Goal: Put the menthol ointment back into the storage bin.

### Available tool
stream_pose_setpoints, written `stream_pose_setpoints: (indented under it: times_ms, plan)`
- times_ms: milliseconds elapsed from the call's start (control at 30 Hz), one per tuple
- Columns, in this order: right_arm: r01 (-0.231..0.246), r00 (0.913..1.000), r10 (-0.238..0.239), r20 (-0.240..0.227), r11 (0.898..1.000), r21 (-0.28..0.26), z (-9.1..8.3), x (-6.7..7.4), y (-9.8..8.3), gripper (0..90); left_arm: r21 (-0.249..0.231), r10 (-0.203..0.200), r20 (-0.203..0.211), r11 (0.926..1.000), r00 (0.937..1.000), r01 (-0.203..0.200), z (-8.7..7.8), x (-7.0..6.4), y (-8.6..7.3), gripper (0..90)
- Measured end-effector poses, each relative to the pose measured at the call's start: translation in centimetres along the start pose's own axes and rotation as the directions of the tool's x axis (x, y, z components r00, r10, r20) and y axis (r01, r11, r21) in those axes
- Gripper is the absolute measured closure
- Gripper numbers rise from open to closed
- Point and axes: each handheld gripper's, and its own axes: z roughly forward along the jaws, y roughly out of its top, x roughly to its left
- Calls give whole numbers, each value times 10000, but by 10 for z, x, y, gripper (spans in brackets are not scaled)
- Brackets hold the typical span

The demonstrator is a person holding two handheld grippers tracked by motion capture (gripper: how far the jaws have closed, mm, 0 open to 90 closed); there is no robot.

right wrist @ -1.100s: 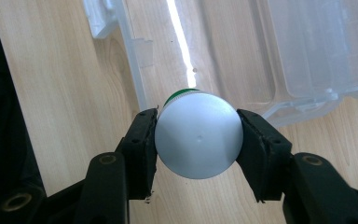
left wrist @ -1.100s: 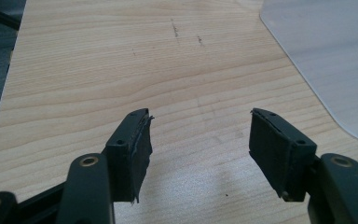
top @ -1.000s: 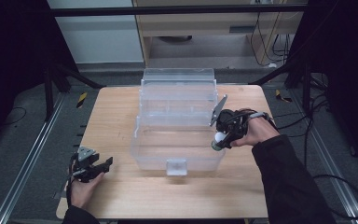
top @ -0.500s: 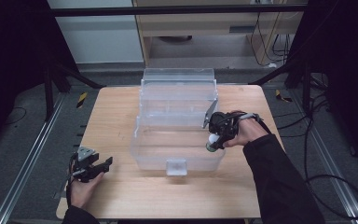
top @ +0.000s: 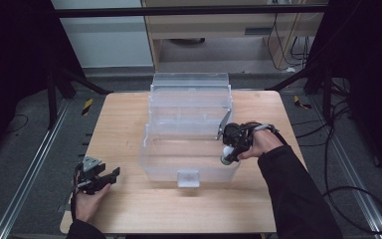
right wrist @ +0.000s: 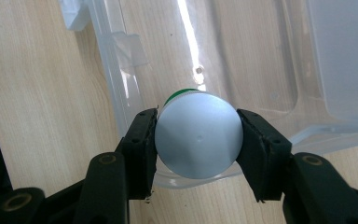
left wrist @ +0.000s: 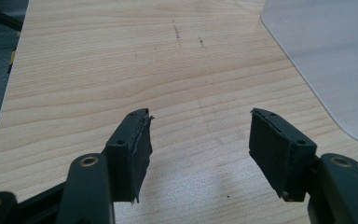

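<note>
Can (right wrist: 196, 135) clamped in right claw (top: 227, 149) — over clear bin (top: 189, 167); left claw (left wrist: 198, 154) agape.

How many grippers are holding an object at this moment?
1. The right gripper grips a round silver-capped object over the clear box; the left gripper is open above the table.

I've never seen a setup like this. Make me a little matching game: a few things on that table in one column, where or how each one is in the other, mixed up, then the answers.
Things:
1. left gripper
2. right gripper
3. clear plastic box
4. round container

Place or state:
A. lid swung up, standing in the middle of the table
B. held above the box's right front corner
C. fingers apart with nothing between them, over bare wood
D. fingers closed on something silver and round

Pairs: 1-C, 2-D, 3-A, 4-B
</note>
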Motion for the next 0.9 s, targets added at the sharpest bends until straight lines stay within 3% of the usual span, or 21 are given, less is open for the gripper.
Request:
stream_pose_setpoints:
  times_ms: [900]
  plan:
    - [-25,9998,31,-217,9996,296,24,-5,-10,504,28,24,12,10000,10000,-24,0,0,0,385]
